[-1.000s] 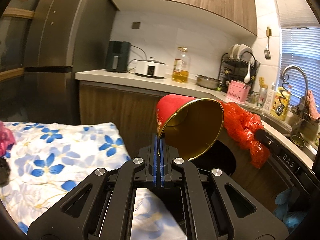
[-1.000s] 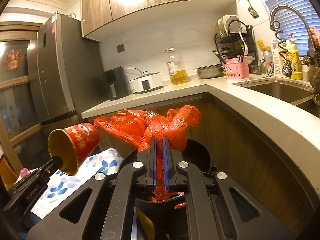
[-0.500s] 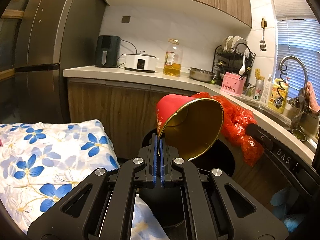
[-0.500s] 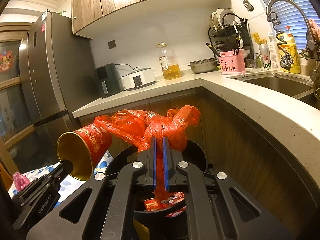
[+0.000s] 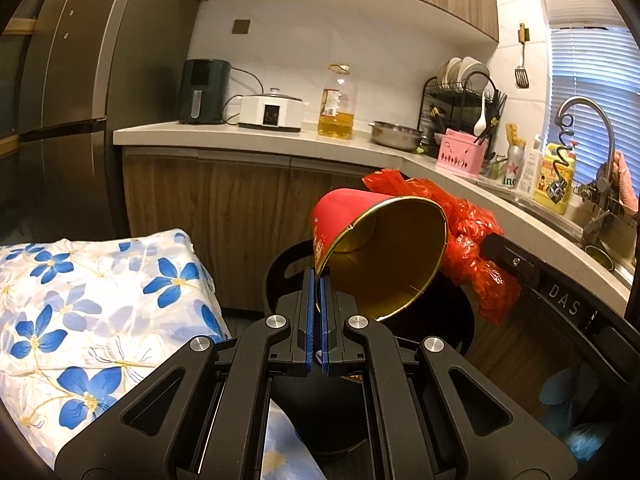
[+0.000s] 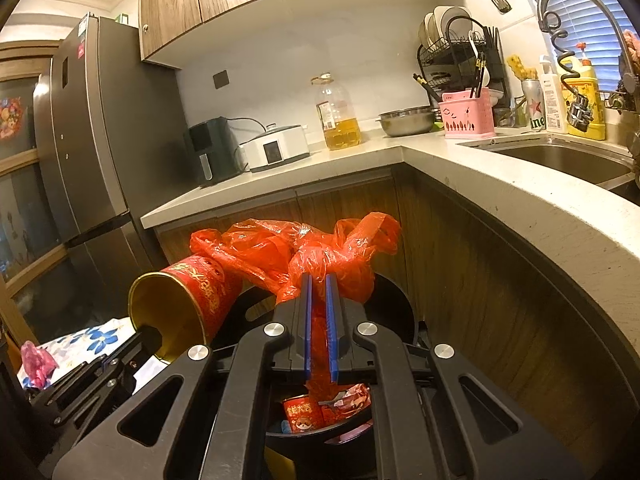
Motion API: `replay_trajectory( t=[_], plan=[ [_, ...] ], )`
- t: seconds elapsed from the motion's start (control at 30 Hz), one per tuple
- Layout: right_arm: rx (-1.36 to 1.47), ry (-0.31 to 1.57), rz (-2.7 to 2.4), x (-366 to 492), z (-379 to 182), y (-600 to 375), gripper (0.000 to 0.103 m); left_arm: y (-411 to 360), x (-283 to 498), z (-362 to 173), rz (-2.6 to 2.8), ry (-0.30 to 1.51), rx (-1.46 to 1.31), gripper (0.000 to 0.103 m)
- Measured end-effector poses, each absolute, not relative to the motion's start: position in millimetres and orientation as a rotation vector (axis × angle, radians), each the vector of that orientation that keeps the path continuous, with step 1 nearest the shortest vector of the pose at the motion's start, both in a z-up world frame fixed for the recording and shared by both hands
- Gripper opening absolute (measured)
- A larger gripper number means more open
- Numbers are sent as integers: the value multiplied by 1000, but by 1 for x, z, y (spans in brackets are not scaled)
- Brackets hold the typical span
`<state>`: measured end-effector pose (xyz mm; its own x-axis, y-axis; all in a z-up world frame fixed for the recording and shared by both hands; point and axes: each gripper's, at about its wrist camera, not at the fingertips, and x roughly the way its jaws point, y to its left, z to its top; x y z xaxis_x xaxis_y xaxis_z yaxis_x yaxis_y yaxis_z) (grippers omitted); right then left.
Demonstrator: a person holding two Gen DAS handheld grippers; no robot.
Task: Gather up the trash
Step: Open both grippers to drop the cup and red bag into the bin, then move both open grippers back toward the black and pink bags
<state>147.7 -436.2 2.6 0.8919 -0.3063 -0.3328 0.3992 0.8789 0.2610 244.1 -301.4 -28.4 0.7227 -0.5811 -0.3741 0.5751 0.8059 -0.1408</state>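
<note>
My left gripper (image 5: 317,280) is shut on the rim of a red cup (image 5: 384,252) with a gold inside, holding it tilted over the black trash bin (image 5: 452,316). The cup also shows at the left of the right wrist view (image 6: 188,300). My right gripper (image 6: 317,284) is shut on a crumpled red plastic bag (image 6: 304,252), held above the same bin (image 6: 396,304). The bag shows behind the cup in the left wrist view (image 5: 468,240). Red packaging (image 6: 320,408) lies inside the bin.
A table with a blue-flowered cloth (image 5: 80,300) stands left of the bin. A wooden cabinet under an L-shaped countertop (image 6: 460,168) runs behind and to the right, with a sink (image 6: 560,160). A fridge (image 6: 80,160) stands at the left.
Both grippers have moved closer to the bin with their loads. The cup and the bag now hang over its opening, and trash inside the bin has come into view.
</note>
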Motion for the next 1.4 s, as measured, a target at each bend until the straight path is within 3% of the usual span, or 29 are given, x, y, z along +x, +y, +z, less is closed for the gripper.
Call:
replay_trajectory(
  t=[0.17, 0.3, 0.43, 0.47, 0.5, 0.53, 0.6, 0.9, 1.23, 1.4],
  plan=[
    [327, 298, -364, 152, 0, -438, 9, -307, 248, -35, -643, 441, 0, 2],
    [335, 298, -360, 153, -1, -441, 25, -310, 252, -40, -651, 465, -4, 3],
    [344, 306, -361, 153, -3, -441, 26, -308, 255, -46, -646, 486, -4, 9],
    [345, 307, -362, 153, -3, -441, 28, -306, 256, -47, -643, 492, -13, 14],
    [344, 306, -365, 152, -4, -440, 37, -304, 256, -47, -641, 495, -19, 18],
    [343, 306, -369, 151, -4, -439, 44, -302, 256, -47, -638, 494, -22, 29],
    [343, 309, -367, 150, -4, -438, 46, -297, 255, -48, -628, 492, -31, 47],
    [295, 333, -366, 140, -5, -417, 70, -254, 239, -42, -456, 472, 1, 81],
    [215, 324, -352, 113, 4, -375, 83, -199, 202, -24, -333, 428, 12, 91],
    [217, 308, -343, 95, 7, -359, 84, -170, 186, -20, -298, 424, -12, 92]
  ],
)
